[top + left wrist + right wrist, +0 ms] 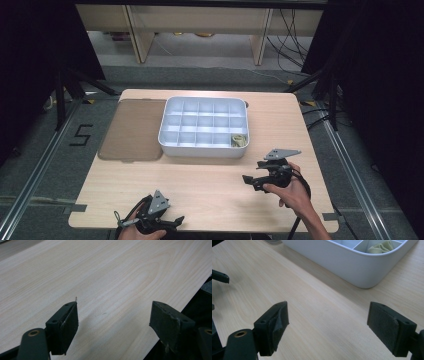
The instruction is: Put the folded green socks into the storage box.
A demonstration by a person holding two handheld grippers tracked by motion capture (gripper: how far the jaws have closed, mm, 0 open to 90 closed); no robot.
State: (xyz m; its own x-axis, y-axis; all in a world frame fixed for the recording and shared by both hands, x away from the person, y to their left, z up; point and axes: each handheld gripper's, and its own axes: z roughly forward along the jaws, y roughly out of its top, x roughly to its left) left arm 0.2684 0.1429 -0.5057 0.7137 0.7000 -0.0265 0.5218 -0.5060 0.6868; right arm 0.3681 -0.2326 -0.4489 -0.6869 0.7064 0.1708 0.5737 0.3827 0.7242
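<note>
A white compartment tray [204,145] stands on the light wooden table [210,185], toward the far edge and about midway across it. Thin walls divide it into a grid of small cells. In the cell at its near right corner lies a small folded piece of pale green cloth [239,140]; the right gripper view shows the same cloth [380,247] tucked just inside the tray's rounded corner [362,272]. Flat on the table, touching the tray's left side, lies a brownish translucent lid [132,130], reaching toward the far left corner.

The right claw [252,181] is held above the table near the right edge, just short of the tray's near right corner and apart from it. Its jaws stand wide and released in its own view, with only bare wood between the pads [384,332]; nothing is held. The person's hand [292,192] grips its body from below, and the grey three-cornered plate [281,153] sits on top.

The left claw [172,221] rests low at the near edge of the table, toward the near left corner, well apart from the tray. Its jaws are also spread and released, the pads [71,325] hovering over bare wood beside the table's edge, holding nothing.
</note>
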